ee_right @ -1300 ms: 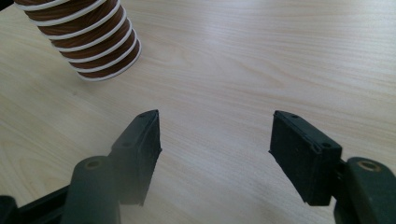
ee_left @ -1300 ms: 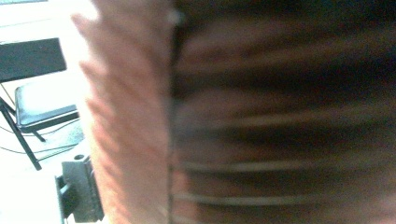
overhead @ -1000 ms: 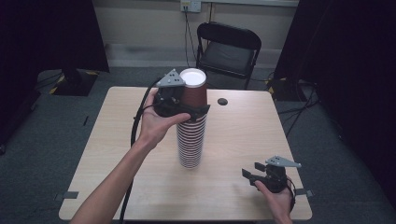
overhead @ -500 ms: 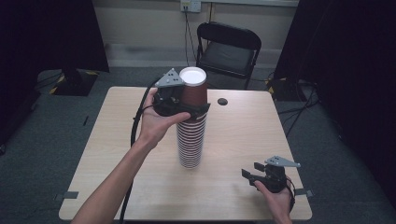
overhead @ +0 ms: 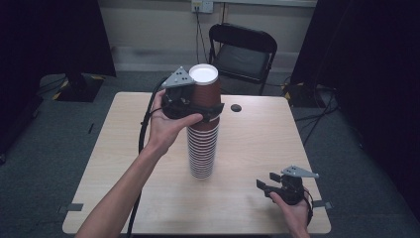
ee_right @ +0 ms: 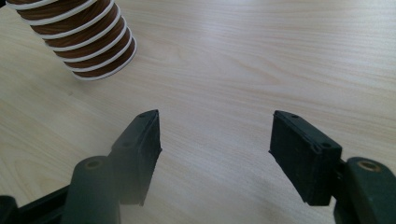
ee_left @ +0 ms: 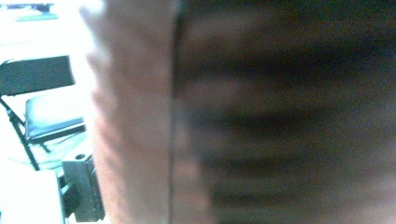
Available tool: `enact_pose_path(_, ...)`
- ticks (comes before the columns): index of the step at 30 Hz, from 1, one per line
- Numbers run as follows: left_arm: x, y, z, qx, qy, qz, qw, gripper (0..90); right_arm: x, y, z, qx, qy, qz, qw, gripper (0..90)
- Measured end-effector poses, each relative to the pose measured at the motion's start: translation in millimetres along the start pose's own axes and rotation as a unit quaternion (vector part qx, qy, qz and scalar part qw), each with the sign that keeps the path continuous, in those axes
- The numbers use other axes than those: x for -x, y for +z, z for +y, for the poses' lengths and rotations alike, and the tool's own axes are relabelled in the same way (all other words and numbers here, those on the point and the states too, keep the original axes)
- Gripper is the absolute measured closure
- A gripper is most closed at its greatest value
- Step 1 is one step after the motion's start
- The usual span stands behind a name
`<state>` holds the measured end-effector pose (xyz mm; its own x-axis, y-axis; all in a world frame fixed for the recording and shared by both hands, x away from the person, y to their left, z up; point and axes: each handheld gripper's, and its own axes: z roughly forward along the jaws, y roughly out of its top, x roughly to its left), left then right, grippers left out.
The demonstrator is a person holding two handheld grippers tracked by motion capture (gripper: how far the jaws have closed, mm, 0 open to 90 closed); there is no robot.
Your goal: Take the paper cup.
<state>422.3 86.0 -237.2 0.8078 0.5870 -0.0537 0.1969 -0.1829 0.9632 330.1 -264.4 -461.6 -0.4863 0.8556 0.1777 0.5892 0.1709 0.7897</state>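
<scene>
A tall stack of upturned brown paper cups (overhead: 202,148) with white rims stands in the middle of the light wooden table (overhead: 257,144). My left gripper (overhead: 212,108) is shut on the top cup (overhead: 205,88), with its jaws on either side of that cup's lower part. In the left gripper view the cup's brown wall (ee_left: 140,116) is a close blur. Near the front right corner my right gripper (overhead: 270,184) is held open just above the table. Its jaws (ee_right: 215,140) have nothing between them, and the stack's base (ee_right: 84,42) lies off to their upper left.
A black folding chair (overhead: 242,49) stands beyond the table's far edge. A small dark round thing (overhead: 236,107) lies on the table behind the stack. The left gripper's cable (overhead: 144,129) hangs down over the table's left part. Bare wood (ee_right: 261,60) stretches ahead of the right gripper.
</scene>
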Motion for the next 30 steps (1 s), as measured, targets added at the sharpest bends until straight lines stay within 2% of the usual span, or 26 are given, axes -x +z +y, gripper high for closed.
enact_pose_path(2, 1.2, -1.1, 2.1, -0.001, 0.006, -0.002, 1.0, 11.3, 0.1, 0.0, -0.2, 0.0, -0.001, 0.0, 1.0, 33.4)
enact_pose_path(4, 2.2, -2.4, 4.4, 0.005, 0.019, -0.002, 0.9998, 11.5, 0.0, 0.2, -0.2, 0.0, 0.0, 0.0, 1.0, 33.4)
enact_pose_path(7, 1.1, -4.7, 8.1, 0.016, 0.026, -0.004, 0.9995, 11.6, -0.6, 0.3, 0.2, -0.001, 0.0, 0.001, 1.0, 33.4)
enact_pose_path(10, 0.5, -6.0, 10.1, 0.02, 0.022, -0.001, 0.9996, 11.7, -0.5, 0.8, 0.2, -0.003, 0.0, -0.002, 1.0, 33.5)
enact_pose_path(11, 0.1, -9.5, 12.0, 0.031, 0.021, -0.002, 0.9993, 11.7, -0.3, 0.8, 0.0, -0.004, 0.001, -0.001, 1.0, 33.7)
enact_pose_path(15, 0.6, -13.1, 14.9, 0.045, 0.02, 0.0, 0.9988, 11.7, -0.2, 0.6, 0.0, -0.004, 0.002, -0.002, 1.0, 33.7)
enact_pose_path(18, 0.7, -14.8, 17.1, 0.047, 0.02, -0.001, 0.9987, 11.7, -0.4, 0.9, 0.1, -0.003, -0.001, 0.0, 1.0, 33.7)
enact_pose_path(20, 0.4, -16.9, 19.7, 0.058, 0.018, 0.004, 0.9981, 11.5, -0.7, 0.8, 0.1, -0.003, 0.0, 0.0, 1.0, 33.7)
enact_pose_path(25, 0.8, -21.1, 27.8, 0.072, 0.014, 0.001, 0.9973, 11.5, -0.3, 0.6, 0.0, -0.002, 0.0, 0.0, 1.0, 33.7)
enact_pose_path(30, 3.3, -27.5, 35.9, 0.082, 0.02, 0.0, 0.9964, 11.5, -0.8, 0.8, 0.3, -0.003, 0.001, 0.002, 1.0, 33.7)
